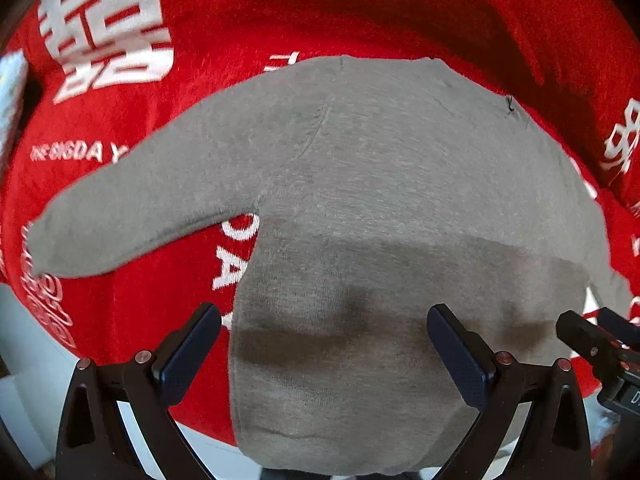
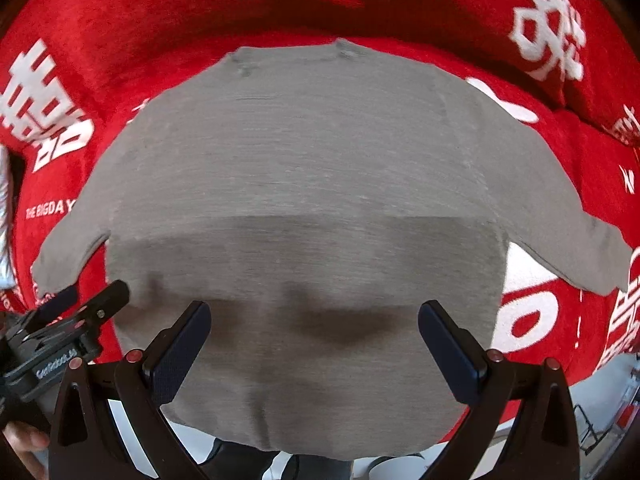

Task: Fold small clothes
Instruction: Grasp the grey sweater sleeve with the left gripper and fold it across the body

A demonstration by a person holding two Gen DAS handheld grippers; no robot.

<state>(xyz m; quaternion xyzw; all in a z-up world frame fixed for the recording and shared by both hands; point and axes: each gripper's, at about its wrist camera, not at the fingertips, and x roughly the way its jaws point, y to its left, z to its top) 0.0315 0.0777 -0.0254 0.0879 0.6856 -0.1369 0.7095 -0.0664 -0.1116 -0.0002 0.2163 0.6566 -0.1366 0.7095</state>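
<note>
A small grey long-sleeved sweater [image 1: 380,184] lies flat on a red blanket, neck away from me, hem hanging over the near edge. In the left wrist view its left sleeve [image 1: 132,216] sticks out to the left. My left gripper [image 1: 324,316] is open and empty above the hem's left part. In the right wrist view the sweater [image 2: 304,168] fills the middle, with both sleeves spread. My right gripper [image 2: 314,314] is open and empty above the hem. Each gripper shows at the edge of the other's view: the right one [image 1: 592,340], the left one [image 2: 80,312].
The red blanket [image 1: 280,12] with white lettering covers the surface and rises in a fold behind the sweater [image 2: 280,4]. White floor shows below the near edge [image 1: 24,360]. A pale object [image 1: 10,96] sits at the far left.
</note>
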